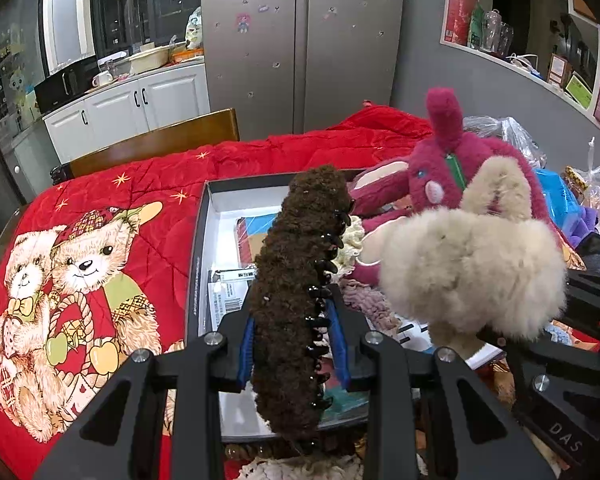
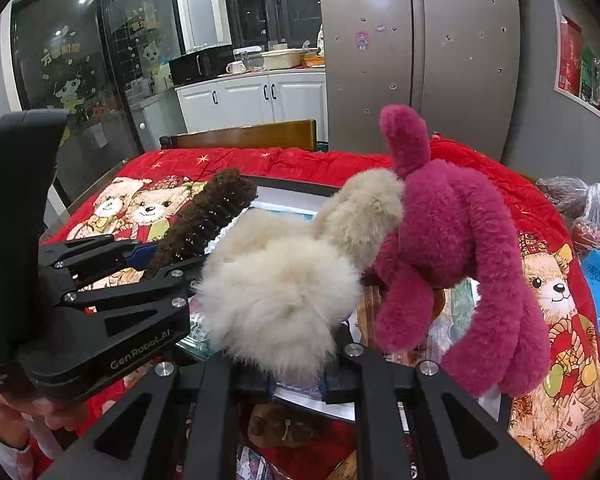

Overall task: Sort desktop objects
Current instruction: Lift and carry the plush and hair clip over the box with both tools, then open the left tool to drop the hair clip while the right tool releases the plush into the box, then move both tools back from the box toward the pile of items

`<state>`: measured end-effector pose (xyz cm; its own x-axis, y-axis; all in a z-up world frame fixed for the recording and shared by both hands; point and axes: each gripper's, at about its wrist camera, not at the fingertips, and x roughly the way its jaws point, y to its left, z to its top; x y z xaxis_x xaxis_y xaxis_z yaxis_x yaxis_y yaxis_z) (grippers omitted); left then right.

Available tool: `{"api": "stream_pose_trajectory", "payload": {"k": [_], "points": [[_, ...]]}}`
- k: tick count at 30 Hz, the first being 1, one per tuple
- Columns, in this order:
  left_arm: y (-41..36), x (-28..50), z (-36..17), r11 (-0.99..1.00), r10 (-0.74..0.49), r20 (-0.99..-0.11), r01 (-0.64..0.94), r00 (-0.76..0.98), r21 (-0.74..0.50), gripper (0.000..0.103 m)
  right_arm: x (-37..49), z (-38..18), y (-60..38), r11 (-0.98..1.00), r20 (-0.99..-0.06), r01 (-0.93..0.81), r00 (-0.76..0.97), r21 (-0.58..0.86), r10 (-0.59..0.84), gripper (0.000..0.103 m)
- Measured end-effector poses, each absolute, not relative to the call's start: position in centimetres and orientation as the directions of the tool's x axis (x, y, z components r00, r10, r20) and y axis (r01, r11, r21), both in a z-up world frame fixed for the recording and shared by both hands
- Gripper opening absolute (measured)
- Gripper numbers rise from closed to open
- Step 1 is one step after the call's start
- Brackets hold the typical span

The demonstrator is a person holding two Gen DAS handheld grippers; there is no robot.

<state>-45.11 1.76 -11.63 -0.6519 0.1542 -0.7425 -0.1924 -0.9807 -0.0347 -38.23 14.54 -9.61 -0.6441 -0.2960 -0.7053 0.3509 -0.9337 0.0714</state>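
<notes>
I carry both over the box (image 1: 204,216): left gripper (image 1: 292,332) grasps the brown clip (image 1: 300,280), right gripper (image 2: 296,376) clenches the beige clip (image 2: 276,292); next, lower and release.

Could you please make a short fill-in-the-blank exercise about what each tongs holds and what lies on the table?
1. The left tongs grip a fluffy hair claw whose colour is dark ____.
2. The right tongs are shut on a fluffy ____ item.
3. The plush rabbit has ____ fur.
4. The red cover on the table shows two cartoon ____.

Missing words: brown; beige; pink; bears
</notes>
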Motion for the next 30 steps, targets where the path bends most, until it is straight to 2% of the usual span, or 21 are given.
{"api": "stream_pose_trajectory", "payload": {"k": [3, 5, 6, 7, 8, 10, 14, 30], "points": [[1.7, -45.4, -12.1, -0.981, 0.148, -0.757, -0.191, -0.637, -0.031, 0.035, -38.5, -9.9, 14.6, -0.939, -0.716, 0.335, -0.635, 0.083, -0.29, 0.017], [2.0, -45.5, -12.2, -0.982, 0.121, -0.766, -0.19, -0.632, 0.001, 0.052, -38.8, -10.0, 14.6, -0.94, -0.717, 0.325, -0.632, 0.099, -0.294, 0.017], [2.1, -45.4, -12.1, -0.983, 0.104, -0.76, -0.185, -0.641, 0.021, 0.069, -38.8, -10.0, 14.8, -0.942, -0.717, 0.32, -0.633, 0.1, -0.291, 0.026], [2.1, -45.2, -11.8, -0.984, 0.094, -0.742, -0.177, -0.664, 0.033, 0.076, -38.8, -9.9, 15.0, -0.944, -0.714, 0.313, -0.637, 0.106, -0.291, 0.034], [2.1, -45.1, -11.5, -0.984, 0.092, -0.731, -0.176, -0.676, 0.039, 0.078, -38.8, -9.8, 15.2, -0.943, -0.707, 0.31, -0.641, 0.116, -0.298, 0.051], [2.1, -44.9, -11.0, -0.982, 0.086, -0.722, -0.179, -0.686, 0.054, 0.083, -38.7, -9.3, 15.7, -0.945, -0.687, 0.297, -0.659, 0.138, -0.307, 0.054], [1.7, -44.8, -10.2, -0.984, 0.091, -0.712, -0.172, -0.696, 0.042, 0.088, -38.7, -8.8, 16.4, -0.943, -0.671, 0.284, -0.666, 0.177, -0.326, 0.065], [0.1, -44.5, -8.4, -0.991, 0.114, -0.698, -0.135, -0.707, -0.025, 0.088, -38.3, -7.5, 16.6, -0.938, -0.653, 0.296, -0.677, 0.179, -0.338, 0.066]]}}
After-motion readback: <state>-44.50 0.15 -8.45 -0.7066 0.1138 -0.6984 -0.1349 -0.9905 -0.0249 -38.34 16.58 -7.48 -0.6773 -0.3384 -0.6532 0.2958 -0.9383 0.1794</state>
